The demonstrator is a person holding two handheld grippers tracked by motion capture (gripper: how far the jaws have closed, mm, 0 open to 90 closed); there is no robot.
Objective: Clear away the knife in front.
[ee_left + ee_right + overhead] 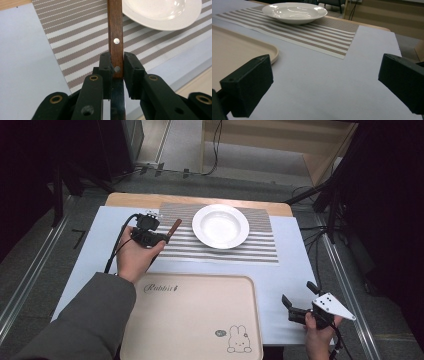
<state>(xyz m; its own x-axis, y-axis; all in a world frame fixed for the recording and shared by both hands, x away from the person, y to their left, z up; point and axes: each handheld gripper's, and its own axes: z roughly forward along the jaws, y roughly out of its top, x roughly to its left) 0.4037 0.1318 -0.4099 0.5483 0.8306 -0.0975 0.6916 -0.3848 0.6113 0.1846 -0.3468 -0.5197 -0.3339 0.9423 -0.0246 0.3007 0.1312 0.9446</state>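
Wooden handle (115, 37) of utensil clamped in left gripper (117, 66), jaws tight on either side near rivet; working end hidden. Long axis runs on from gripper toward bowl (220, 225), over left edge of striped mat (260, 242). Right gripper (324, 82) wide open, empty, low over table (317, 90) beside tray (195, 320), well apart. Left hand nearer bowl.

Recording lab: floor rails (30, 285), cables (216, 145)

Wooden table (120, 198) under a pale sheet (90, 250), bearing a striped placemat (260, 245) and beige tray (200, 320).
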